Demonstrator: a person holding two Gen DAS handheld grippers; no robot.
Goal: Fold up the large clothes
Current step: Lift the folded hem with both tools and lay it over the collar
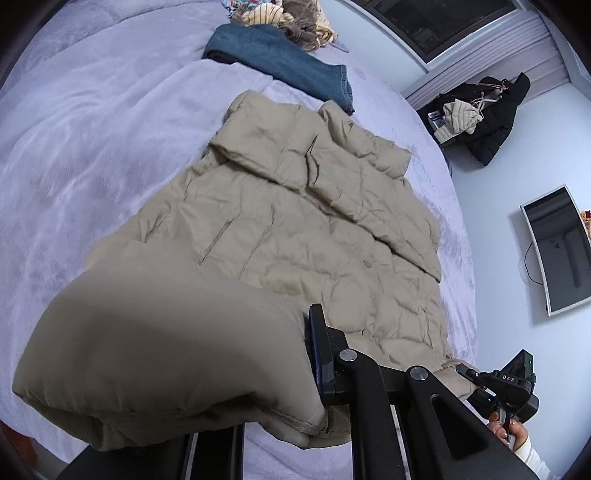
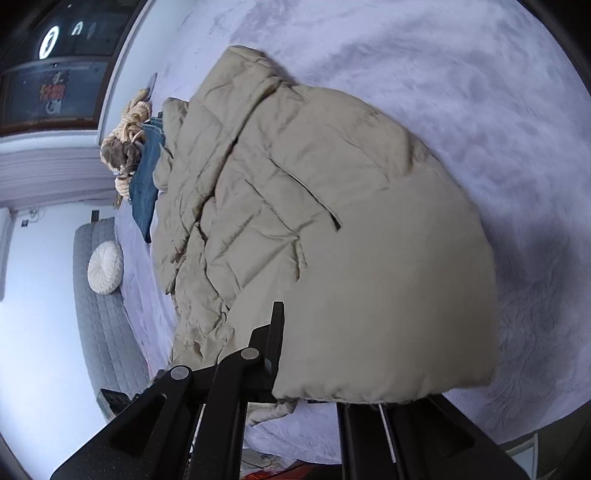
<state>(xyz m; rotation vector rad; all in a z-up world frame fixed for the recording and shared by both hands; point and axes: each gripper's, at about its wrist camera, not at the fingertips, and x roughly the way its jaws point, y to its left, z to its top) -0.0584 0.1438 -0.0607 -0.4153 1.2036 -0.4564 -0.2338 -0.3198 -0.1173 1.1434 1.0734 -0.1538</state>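
A beige quilted puffer jacket (image 1: 295,221) lies spread on the lilac bed, its collar at the far end. My left gripper (image 1: 291,373) is shut on the jacket's hem and holds that corner raised, so the cloth drapes over the left finger and hides it. In the right wrist view the same jacket (image 2: 280,206) fills the middle. My right gripper (image 2: 314,369) is shut on the other hem corner, and the lifted cloth covers its right finger. The right gripper also shows in the left wrist view (image 1: 476,380), at the jacket's lower right edge.
Folded blue jeans (image 1: 280,62) and a heap of brown and striped clothes (image 1: 295,18) lie at the far end of the bed (image 1: 92,129). A chair with dark coats (image 1: 487,114) and a monitor (image 1: 557,251) stand to the right. A grey headboard with a round cushion (image 2: 105,267) shows at the left.
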